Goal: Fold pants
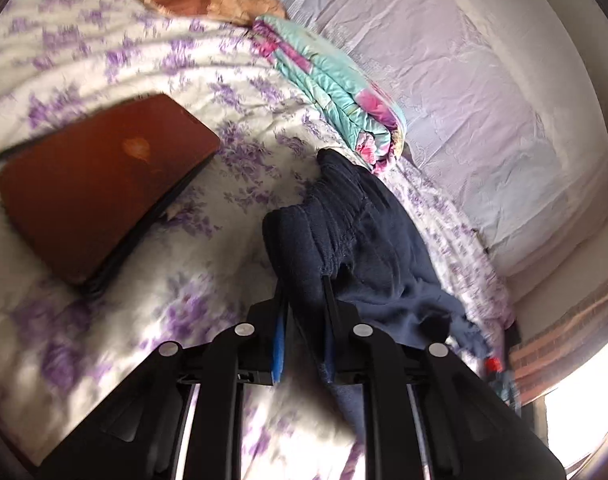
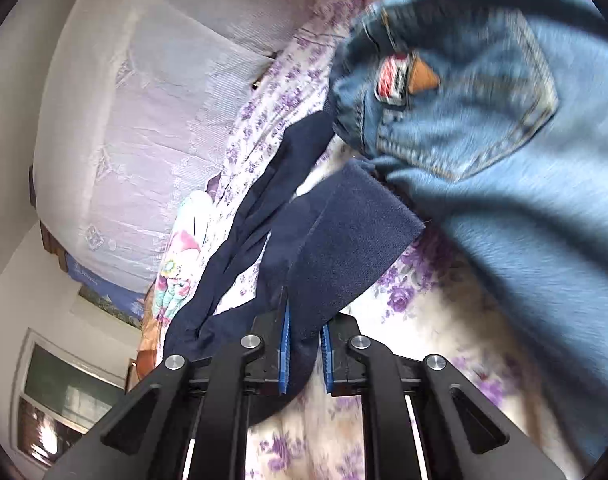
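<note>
While the navy pants (image 1: 368, 240) hang bunched above the floral bedsheet (image 1: 151, 64), the left gripper (image 1: 304, 292) has its jaws narrowed onto the gathered waistband, the fabric pinched between the blue pads. Across the bed, the right gripper (image 2: 306, 320) clamps a ribbed cuff of the same pants (image 2: 344, 248) between its jaws. Blue jeans (image 2: 504, 128) lie just beside that cuff, and a reddish laptop (image 1: 99, 184) rests on the sheet.

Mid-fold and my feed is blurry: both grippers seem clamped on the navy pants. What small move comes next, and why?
Probably draw the two grippers apart to pull the cloth flat. The left gripper pinches the bunched waistband of the navy pants, the right gripper a cuff, and the fabric between them sags twisted over the floral bedspread.
</note>
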